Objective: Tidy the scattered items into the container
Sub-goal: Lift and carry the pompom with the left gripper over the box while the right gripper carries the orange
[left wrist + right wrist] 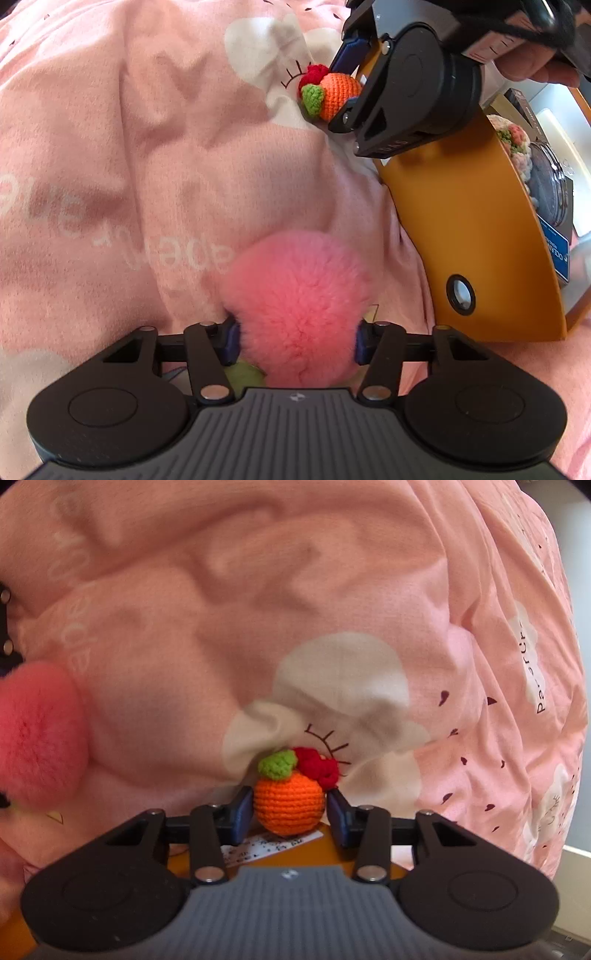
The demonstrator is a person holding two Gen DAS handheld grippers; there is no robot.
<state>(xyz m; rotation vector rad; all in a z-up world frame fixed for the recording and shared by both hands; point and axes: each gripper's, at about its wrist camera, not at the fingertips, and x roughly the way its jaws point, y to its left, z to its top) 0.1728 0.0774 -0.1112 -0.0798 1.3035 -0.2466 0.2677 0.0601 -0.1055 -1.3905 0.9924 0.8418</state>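
Note:
A fluffy pink pompom (295,295) lies on the pink bedsheet (110,147). It fills the gap of my left gripper (295,339), and its fur presses against both blue pads. A crocheted orange fruit (290,805) with a green leaf and a red bit on top rests on the sheet's white cloud print. My right gripper (290,810) has a pad against each side of it. The left wrist view shows that gripper (345,83) coming down from the upper right, next to the mustard-orange container (480,240). The pompom (37,738) shows at the left edge of the right wrist view.
The container's open side shows a crocheted flower piece (515,136) and a dark boxed item (554,206). A small green thing (243,373) peeks out under the pompom. An orange surface with a white label (269,845) lies under the right gripper. The sheet is wrinkled all around.

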